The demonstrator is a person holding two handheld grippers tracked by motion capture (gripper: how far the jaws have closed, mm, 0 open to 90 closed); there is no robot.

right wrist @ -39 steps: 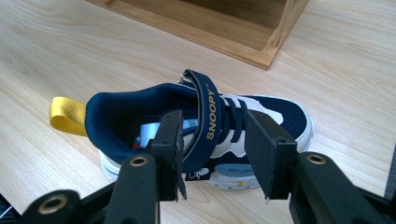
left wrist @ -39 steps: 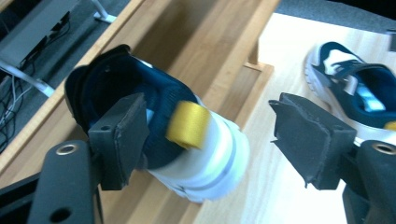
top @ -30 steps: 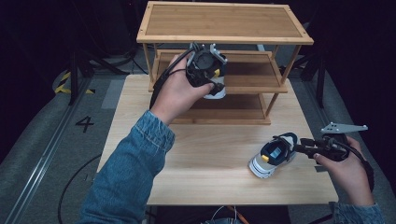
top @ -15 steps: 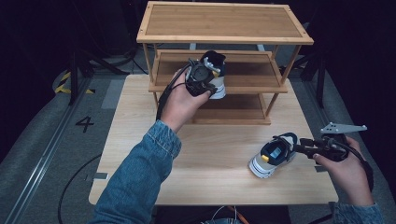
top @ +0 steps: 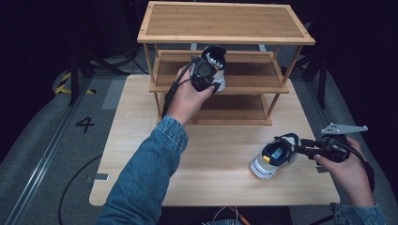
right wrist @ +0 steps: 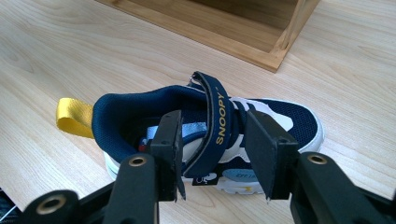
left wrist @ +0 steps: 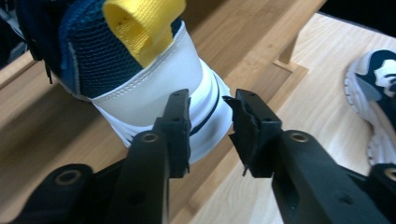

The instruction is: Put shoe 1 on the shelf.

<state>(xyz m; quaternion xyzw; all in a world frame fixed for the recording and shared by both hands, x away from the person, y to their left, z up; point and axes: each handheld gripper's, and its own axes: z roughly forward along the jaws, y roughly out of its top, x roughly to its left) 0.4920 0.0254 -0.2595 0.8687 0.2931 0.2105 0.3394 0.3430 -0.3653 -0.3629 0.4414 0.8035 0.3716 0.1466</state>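
Meanwhile, the left gripper (left wrist: 208, 126), jaws parted, sits at the heel of a sneaker (top: 217, 65) on the rack's middle shelf (top: 244, 75), while the right gripper (right wrist: 212, 154) hovers open over its mate (right wrist: 205, 135) on the table (top: 216, 159).

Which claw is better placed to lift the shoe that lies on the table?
Right. The right claw is open around the strap side of the shoe on the table. The left claw is far off, open at the heel of the other shoe on the rack's middle shelf.
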